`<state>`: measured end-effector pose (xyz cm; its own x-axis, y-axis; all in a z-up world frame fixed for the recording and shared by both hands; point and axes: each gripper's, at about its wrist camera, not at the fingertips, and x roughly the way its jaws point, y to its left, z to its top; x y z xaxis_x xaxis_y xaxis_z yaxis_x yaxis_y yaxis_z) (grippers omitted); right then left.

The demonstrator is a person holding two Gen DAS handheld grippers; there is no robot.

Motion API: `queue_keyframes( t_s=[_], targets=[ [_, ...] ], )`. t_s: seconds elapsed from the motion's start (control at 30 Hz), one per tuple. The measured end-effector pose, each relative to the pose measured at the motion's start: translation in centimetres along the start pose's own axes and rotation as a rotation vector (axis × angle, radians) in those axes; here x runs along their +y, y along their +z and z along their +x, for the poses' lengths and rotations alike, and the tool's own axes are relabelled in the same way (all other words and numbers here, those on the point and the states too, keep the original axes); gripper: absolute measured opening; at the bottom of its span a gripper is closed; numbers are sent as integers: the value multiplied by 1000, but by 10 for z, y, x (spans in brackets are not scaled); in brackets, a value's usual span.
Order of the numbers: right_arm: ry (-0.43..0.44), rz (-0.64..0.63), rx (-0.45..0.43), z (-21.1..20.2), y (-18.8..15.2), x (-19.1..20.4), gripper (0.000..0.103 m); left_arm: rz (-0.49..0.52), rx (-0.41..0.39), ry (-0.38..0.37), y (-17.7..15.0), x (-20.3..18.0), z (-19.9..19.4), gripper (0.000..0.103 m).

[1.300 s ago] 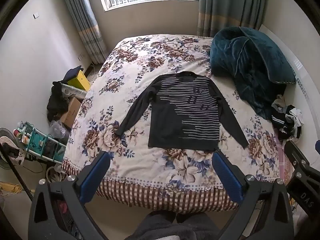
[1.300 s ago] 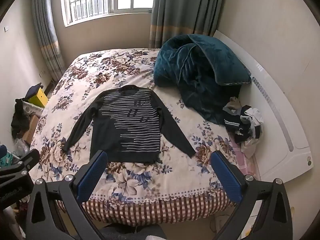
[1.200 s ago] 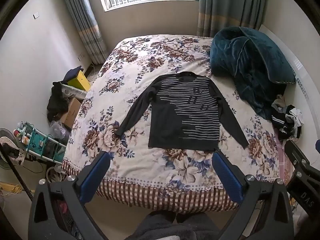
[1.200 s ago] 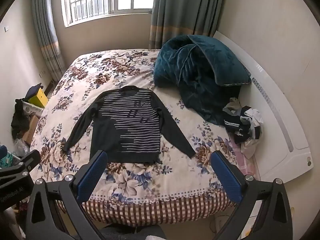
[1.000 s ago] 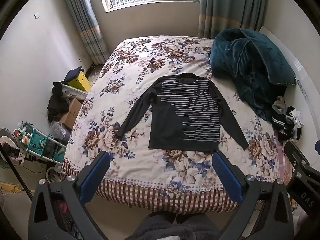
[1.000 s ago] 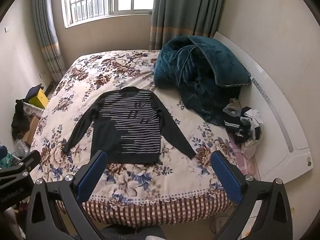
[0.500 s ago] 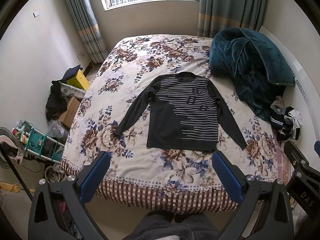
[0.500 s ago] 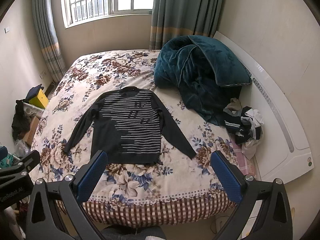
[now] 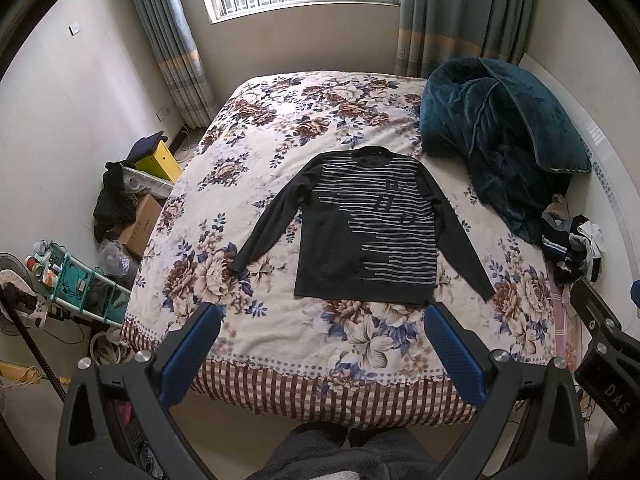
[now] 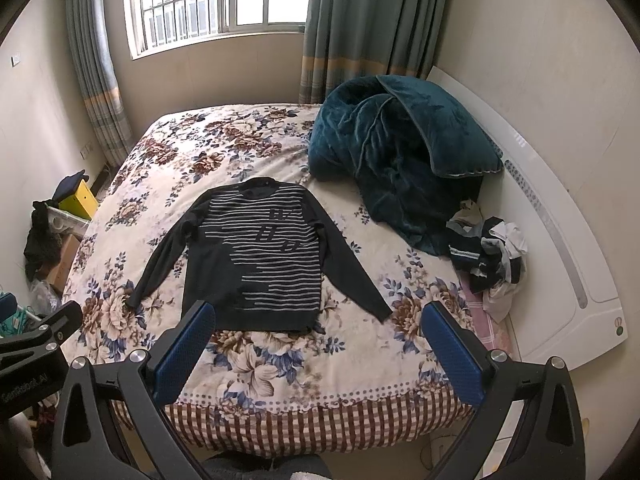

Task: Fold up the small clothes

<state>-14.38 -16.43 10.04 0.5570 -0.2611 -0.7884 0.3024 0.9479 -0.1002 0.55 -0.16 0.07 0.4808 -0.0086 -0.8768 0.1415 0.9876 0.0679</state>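
A dark long-sleeved sweater [image 9: 360, 236] with white stripes lies flat on the floral bed [image 9: 280, 128], front up, both sleeves spread outward, its hem toward me. The right wrist view shows the same sweater [image 10: 260, 256] on the bed [image 10: 200, 152]. My left gripper [image 9: 322, 350] hangs open above the bed's near edge, short of the hem, with nothing between its blue pads [image 9: 192, 352]. My right gripper [image 10: 320, 350] is also open and empty, held near the foot of the bed, its right pad [image 10: 452, 352] in front of the sweater's right cuff.
A bunched teal blanket [image 9: 504, 136] covers the bed's far right. A heap of small clothes [image 9: 572, 240] lies by the white headboard [image 10: 560, 240]. Boxes, a yellow bin [image 9: 158, 158] and a green rack [image 9: 68, 280] crowd the floor at the left. A person's legs [image 9: 340, 456] show below.
Both views have shifted only slightly; the sweater sits a touch higher in frame. Both grippers stay open and nothing has been taken hold of.
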Motion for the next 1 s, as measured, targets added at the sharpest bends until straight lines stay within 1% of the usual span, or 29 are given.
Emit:
queue_keyframes(
  t_s=[1.0],
  targets=[
    [0, 3, -7, -2, 2, 1, 103, -5, -9, -3, 4, 1, -2, 103]
  ],
)
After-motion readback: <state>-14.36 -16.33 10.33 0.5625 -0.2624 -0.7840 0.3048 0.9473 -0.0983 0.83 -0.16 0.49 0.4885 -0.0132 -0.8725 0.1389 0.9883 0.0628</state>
